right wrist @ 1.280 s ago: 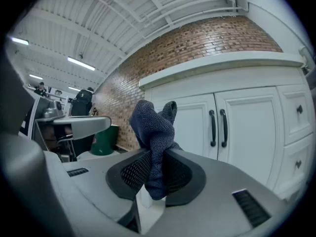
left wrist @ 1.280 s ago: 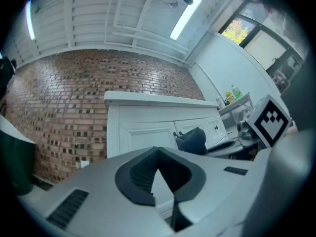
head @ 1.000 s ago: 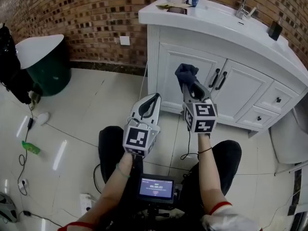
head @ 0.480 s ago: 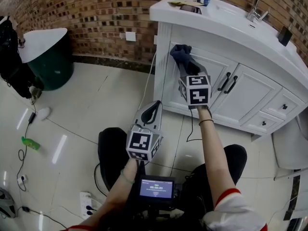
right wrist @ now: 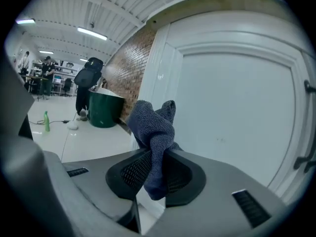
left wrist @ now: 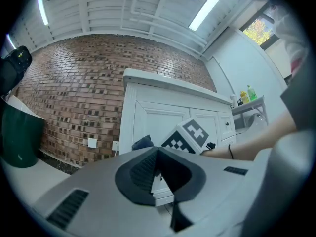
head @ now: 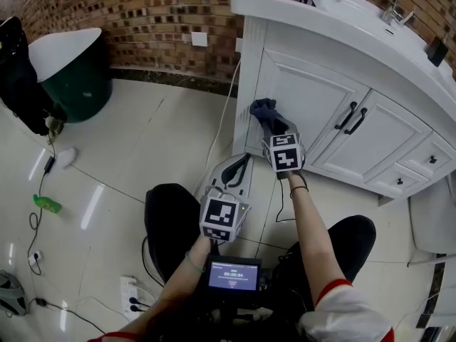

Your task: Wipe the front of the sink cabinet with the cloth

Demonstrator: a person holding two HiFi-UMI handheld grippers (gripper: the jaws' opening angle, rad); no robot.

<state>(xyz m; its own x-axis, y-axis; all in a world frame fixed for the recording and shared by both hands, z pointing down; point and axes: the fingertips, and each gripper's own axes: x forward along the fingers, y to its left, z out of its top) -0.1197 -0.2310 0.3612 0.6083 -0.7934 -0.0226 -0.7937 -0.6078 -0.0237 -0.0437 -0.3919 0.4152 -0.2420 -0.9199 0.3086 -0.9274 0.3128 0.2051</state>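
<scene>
The right gripper (right wrist: 157, 158) has its jaws pinched on the cloth (right wrist: 154, 125), a dark blue-grey knit rag bunched into a crumpled wad that pokes up past the tips. The wad sits against the lower left part of the sink cabinet (head: 313, 91) front, on the leftmost door. The left gripper (left wrist: 158, 154) hangs lower, away from the cabinet and above the tiled floor (head: 142, 141), with its jaws pressed together on nothing.

1. I count two grippers: the left gripper (head: 239, 168) and the right gripper (head: 270, 120).
2. One cloth (head: 262, 109).
3. One sink cabinet (head: 320, 30).
4. Two doors on it: left door (head: 303, 102), right door (head: 367, 144).
5. Two drawers: upper drawer (head: 427, 155), lower drawer (head: 399, 182).
6. One tap (head: 395, 9).
7. One green bin (head: 75, 77).
8. One green bottle (head: 44, 204) on the floor.
</scene>
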